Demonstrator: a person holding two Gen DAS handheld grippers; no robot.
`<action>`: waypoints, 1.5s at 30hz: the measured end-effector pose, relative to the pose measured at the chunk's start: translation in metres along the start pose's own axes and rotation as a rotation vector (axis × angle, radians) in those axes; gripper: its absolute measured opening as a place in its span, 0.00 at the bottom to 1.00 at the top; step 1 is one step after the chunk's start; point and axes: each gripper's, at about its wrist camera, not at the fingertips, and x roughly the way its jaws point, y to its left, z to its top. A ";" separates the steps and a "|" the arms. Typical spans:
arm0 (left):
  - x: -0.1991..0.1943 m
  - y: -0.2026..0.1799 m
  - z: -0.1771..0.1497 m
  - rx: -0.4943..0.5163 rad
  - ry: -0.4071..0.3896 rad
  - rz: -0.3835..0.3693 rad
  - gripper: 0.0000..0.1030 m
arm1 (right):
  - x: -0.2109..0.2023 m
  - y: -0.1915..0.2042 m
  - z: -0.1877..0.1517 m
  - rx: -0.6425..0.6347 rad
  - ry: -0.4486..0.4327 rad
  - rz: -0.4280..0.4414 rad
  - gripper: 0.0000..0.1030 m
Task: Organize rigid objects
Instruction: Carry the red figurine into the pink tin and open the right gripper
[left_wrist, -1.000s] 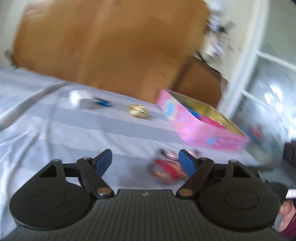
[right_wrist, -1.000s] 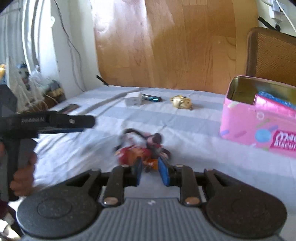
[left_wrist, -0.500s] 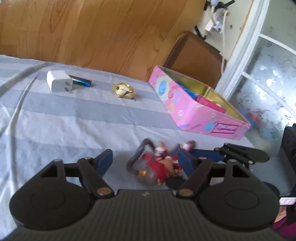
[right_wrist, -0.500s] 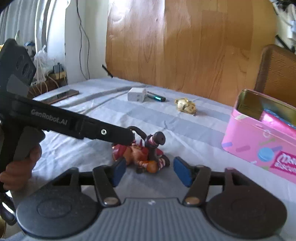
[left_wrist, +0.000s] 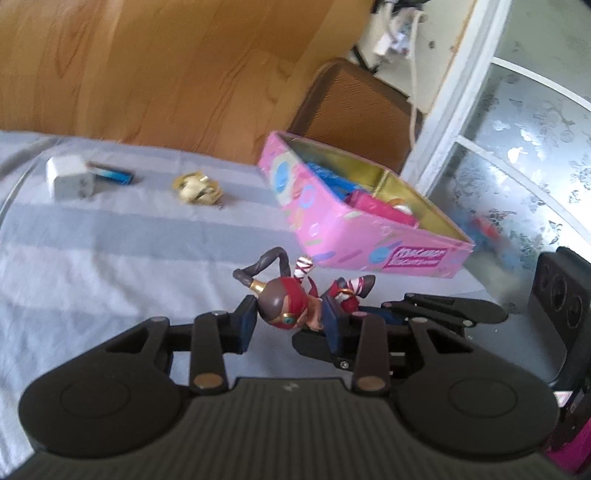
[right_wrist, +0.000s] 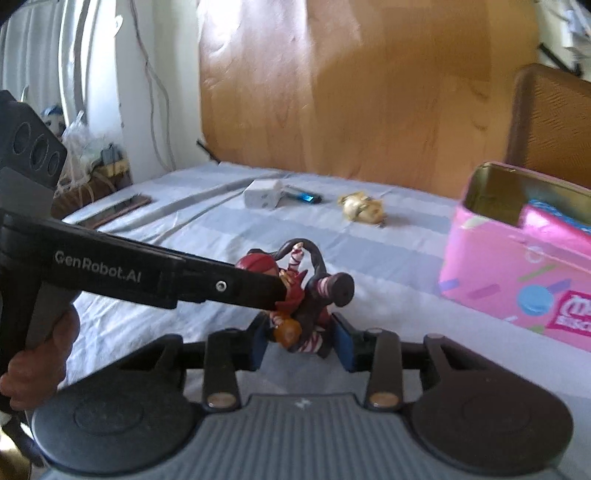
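The left gripper (left_wrist: 290, 321), whose jaws were standing wide apart half a second ago, is now closing in on the small red-and-brown toy figurine with a curled dark tail (left_wrist: 288, 306), and its blue pads are pressing against either side of the figurine's round head. The figurine is sitting between those pads, and it looks to be coming up off the grey striped sheet (left_wrist: 110, 258), though that is hard to confirm. The right gripper (right_wrist: 301, 339) is coming in from the opposite side with the figurine's striped legs between its jaws; they are narrower than a moment ago, but whether they are pinching the legs or just bracketing them cannot be told. This reads as a handover or a two-sided pick-up in progress, so the toy is probably heading for the open pink biscuit tin (left_wrist: 332, 229), which is waiting ahead and to the right of the left gripper with packets already lying inside. The task is partly under way.
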 end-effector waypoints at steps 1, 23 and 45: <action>0.000 -0.006 0.004 0.008 -0.006 -0.010 0.39 | -0.006 -0.003 0.002 -0.001 -0.018 -0.012 0.35; 0.160 -0.137 0.099 0.254 0.026 -0.097 0.40 | -0.025 -0.161 0.038 0.114 -0.211 -0.405 0.35; 0.105 -0.128 0.074 0.281 -0.048 0.406 0.65 | -0.046 -0.183 0.019 0.312 -0.341 -0.437 0.39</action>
